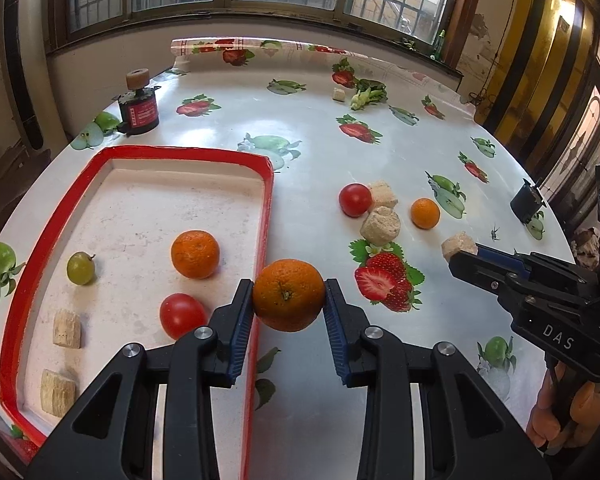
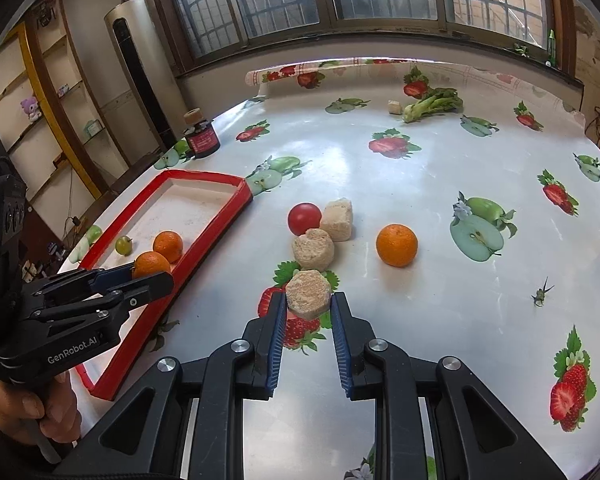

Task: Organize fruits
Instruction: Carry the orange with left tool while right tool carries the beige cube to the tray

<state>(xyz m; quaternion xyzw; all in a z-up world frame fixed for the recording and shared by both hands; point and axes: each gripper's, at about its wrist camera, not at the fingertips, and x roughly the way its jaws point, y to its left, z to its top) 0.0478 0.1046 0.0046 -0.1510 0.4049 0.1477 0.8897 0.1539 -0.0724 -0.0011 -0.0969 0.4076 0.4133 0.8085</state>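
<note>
**Orange over tray rim, cake block in other tongs**

The red-rimmed tray already held an orange, a tomato and a grape. Best practice: carry fully past the rim, lower, then release. The left gripper was clamped on an orange. The right gripper was clamped on a beige cake block.

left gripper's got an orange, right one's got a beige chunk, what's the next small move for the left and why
Probably carry the orange a little left, over the red rim of the tray, then lower and release. The left gripper holds it clamped right beside that rim, and the tray already has another orange, a tomato and a green fruit, with bare floor between them.
</note>
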